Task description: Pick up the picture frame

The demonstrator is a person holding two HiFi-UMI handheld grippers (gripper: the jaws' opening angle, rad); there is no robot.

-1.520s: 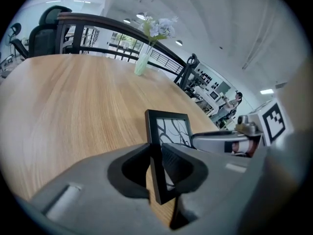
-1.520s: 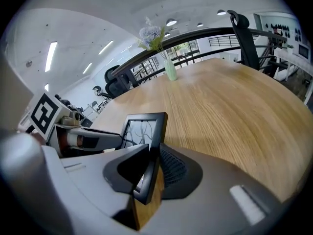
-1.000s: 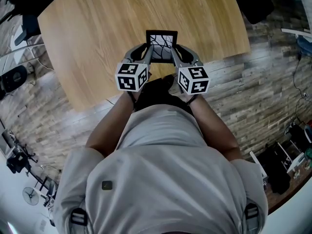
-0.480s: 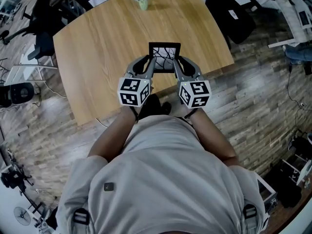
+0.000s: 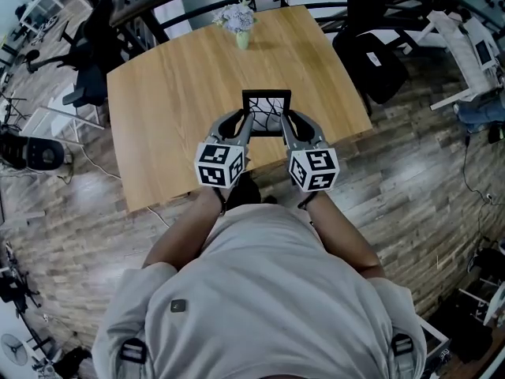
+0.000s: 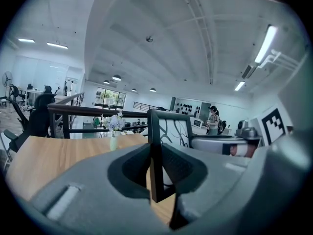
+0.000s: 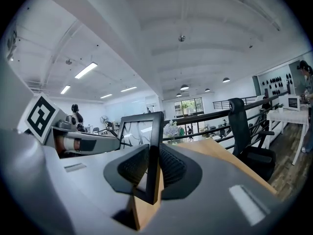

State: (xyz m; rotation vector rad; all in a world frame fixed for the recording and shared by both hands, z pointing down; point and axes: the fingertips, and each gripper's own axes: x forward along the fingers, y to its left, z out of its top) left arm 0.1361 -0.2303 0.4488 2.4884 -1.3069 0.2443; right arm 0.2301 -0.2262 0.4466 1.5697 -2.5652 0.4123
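The picture frame (image 5: 266, 110) is black-edged with a white picture of dark branches, held up above the wooden table (image 5: 181, 93). My left gripper (image 5: 246, 122) is shut on its left edge and my right gripper (image 5: 286, 122) is shut on its right edge. In the left gripper view the frame (image 6: 155, 151) stands upright between the ribbed pads (image 6: 139, 164), its edge pinched. In the right gripper view the frame (image 7: 154, 151) is pinched the same way between the pads (image 7: 171, 164), with the left gripper (image 7: 78, 142) across from it.
A small vase of pale flowers (image 5: 239, 20) stands at the table's far edge. Black office chairs (image 5: 379, 58) sit right of the table and more (image 5: 83, 85) on the left. A railing (image 6: 83, 112) runs behind the table. A person (image 6: 213, 119) stands far off.
Both grippers have risen together with the frame held between them. The table now looks farther below, and the vase and chairs have come into the head view.
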